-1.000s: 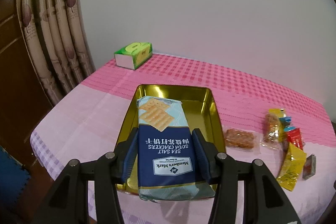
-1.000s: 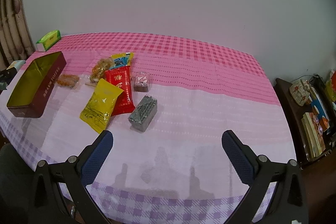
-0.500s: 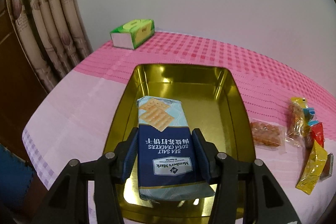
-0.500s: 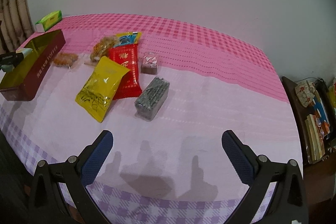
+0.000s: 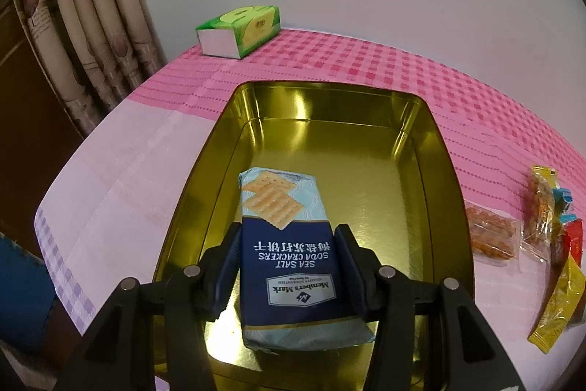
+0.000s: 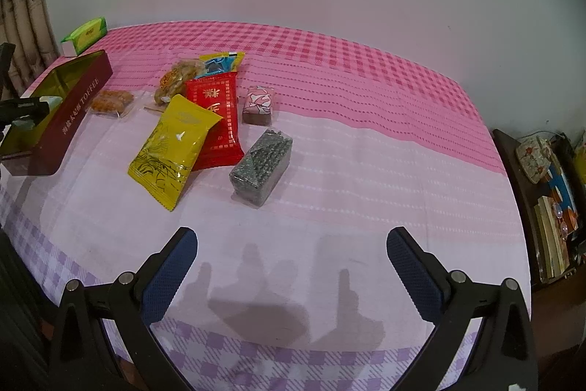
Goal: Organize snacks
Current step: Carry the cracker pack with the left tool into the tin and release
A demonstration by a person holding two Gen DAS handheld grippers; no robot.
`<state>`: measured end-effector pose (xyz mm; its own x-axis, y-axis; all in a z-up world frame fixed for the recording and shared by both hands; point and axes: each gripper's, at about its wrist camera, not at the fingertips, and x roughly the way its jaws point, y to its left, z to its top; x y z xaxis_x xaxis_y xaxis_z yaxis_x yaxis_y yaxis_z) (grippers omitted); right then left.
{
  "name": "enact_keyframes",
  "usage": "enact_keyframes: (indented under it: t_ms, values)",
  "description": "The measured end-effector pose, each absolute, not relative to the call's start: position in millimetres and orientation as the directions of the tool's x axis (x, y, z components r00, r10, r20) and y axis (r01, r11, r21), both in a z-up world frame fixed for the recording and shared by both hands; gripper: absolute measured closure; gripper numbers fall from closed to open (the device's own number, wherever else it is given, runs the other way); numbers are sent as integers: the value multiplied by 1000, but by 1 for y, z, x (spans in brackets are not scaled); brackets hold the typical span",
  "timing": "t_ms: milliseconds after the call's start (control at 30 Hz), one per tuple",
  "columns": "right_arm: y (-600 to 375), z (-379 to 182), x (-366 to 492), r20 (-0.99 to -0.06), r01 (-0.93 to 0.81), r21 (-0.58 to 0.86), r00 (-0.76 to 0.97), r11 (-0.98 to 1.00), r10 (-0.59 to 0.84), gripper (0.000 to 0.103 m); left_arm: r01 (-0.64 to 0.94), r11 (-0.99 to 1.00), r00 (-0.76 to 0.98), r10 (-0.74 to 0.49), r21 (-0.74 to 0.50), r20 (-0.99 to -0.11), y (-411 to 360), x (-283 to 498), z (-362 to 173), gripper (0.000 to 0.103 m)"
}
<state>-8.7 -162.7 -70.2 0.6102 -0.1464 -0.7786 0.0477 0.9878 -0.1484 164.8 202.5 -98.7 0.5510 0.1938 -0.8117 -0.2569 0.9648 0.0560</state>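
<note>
Left gripper (image 5: 289, 259) clamped on the Member's Mark sea salt soda cracker pack (image 5: 291, 259), one blue pad pressed to each long side, label upside down to the camera, cracker picture end pointing to 12 o'clock. Pack held inside the outline of the open gold-lined tin (image 5: 414, 149), over its near-left part; whether resting on the tin floor cannot be told. Beyond the tin at 11 o'clock, a green tissue box (image 5: 240, 28) at the table's far corner, with beige patterned curtains (image 5: 84, 24) hanging at 10 o'clock. To the tin's 3 o'clock, just beside its wall, a clear packet of orange snacks (image 5: 492, 235) on the pink checked tablecloth (image 5: 366, 61). Right gripper (image 6: 292, 268) spread wide, nothing between the blue pads, hovering above the near lilac edge of the cloth. Ahead at 11 o'clock, a grey-green patterned block pack (image 6: 262, 165); touching distance to its 10 o'clock, a yellow pouch (image 6: 172, 149) overlapping a red packet (image 6: 218, 120). At 12 o'clock of the block, a small pink-topped wrapped cake (image 6: 258, 105). Further back, a clear bag of golden snacks (image 6: 177, 79) beside a blue-and-yellow wrapper (image 6: 219, 61). Far out at 9 to 10 o'clock, the same tin, maroon outside with "TOFFEE" lettering. At 3 o'clock, off the table, a dark side shelf (image 6: 512, 163) with books and boxes.
</note>
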Motion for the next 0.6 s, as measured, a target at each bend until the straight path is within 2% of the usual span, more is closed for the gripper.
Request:
enact_keyframes:
  t_ms: [200,267,333,400,600]
  values:
    - [-164,-68,-10,-775,54,-139,615,989,-143,0,-277,960,542,192,41,-818,204,164,-101,49]
    - [-163,-68,-10,-775,53,-142,616,989,-144,0,-286,957,546,196,39,-814,205,162,-100,38]
    - [-162,-68,-10,-774,50,-144,616,988,-144,0,-290,956,558,206,43,-804,205,160,-97,34]
    - [-162,-68,-10,-774,49,-147,617,988,-145,0,-285,958,568,200,37,-798,205,159,-93,25]
    - [-165,-74,-8,-777,59,-152,609,987,-156,0,-242,970,629,187,39,-754,203,141,-73,25]
